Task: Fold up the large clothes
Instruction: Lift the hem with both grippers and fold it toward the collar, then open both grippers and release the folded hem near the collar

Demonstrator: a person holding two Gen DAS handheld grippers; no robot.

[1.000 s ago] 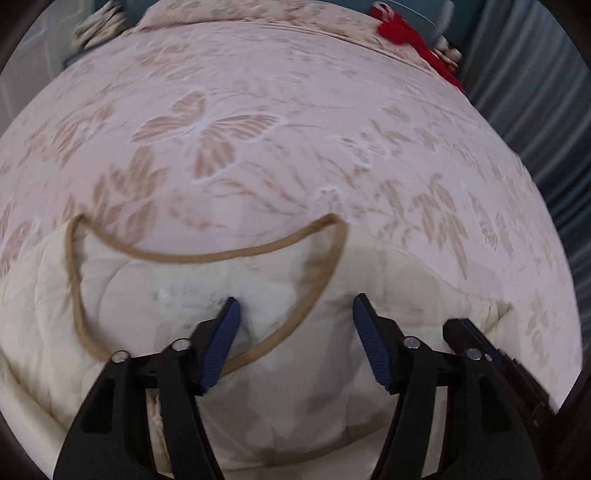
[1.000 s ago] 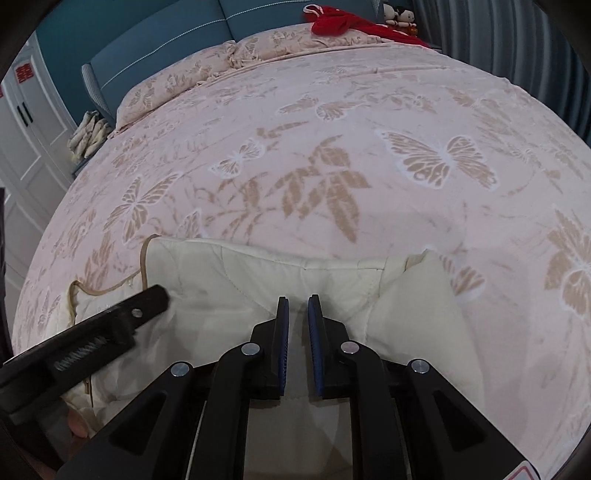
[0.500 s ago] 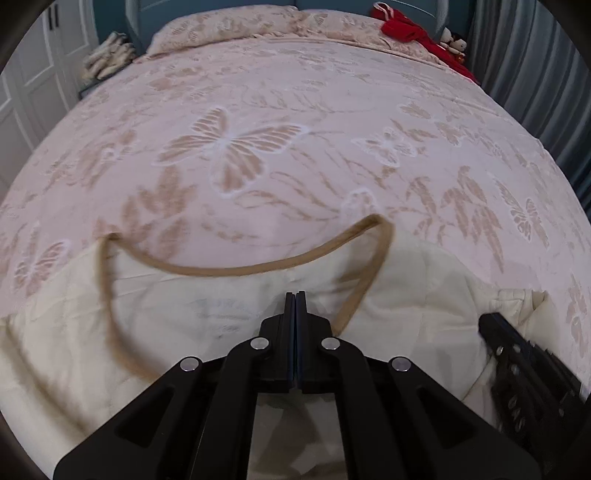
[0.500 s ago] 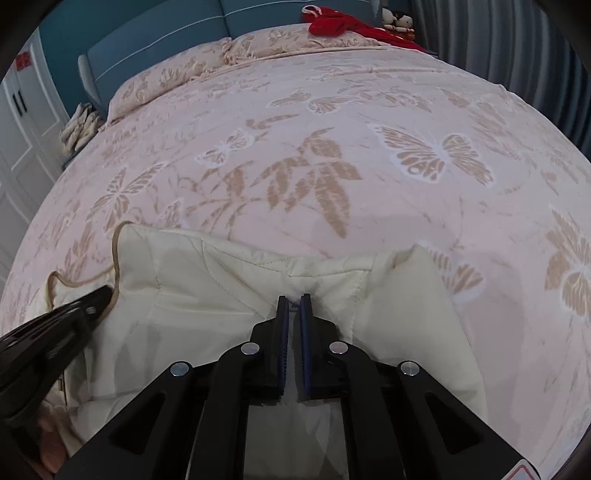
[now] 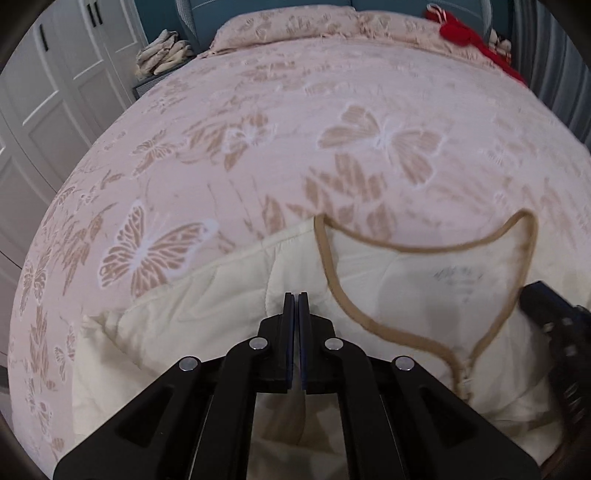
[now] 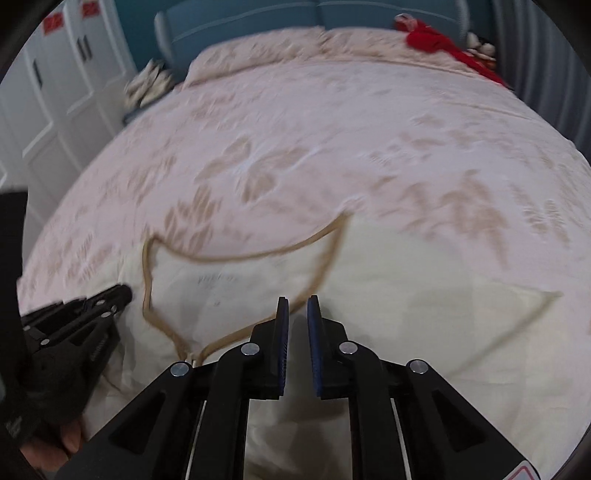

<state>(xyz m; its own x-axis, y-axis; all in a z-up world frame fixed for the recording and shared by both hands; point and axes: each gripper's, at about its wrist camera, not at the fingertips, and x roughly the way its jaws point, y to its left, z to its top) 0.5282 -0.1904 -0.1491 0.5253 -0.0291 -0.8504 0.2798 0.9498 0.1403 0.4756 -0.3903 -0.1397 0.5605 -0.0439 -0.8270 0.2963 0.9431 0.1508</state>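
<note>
A cream quilted garment with a tan-trimmed neckline lies on the pink butterfly-print bed. My left gripper is shut, its tips over the garment's shoulder left of the neckline; I cannot tell whether cloth is pinched. In the right wrist view the garment spreads wide, and my right gripper hangs over it just right of the neckline, jaws slightly apart and empty. The left gripper shows at that view's left edge, the right gripper at the left view's right edge.
Red cloth lies by the pillows at the far right. A stack of folded laundry sits left of the headboard. White wardrobe doors stand along the left. Grey curtains hang on the right.
The left gripper closed, then shifted left from the neckline to the shoulder. The right gripper swung left toward the neckline and its jaws parted a little.
</note>
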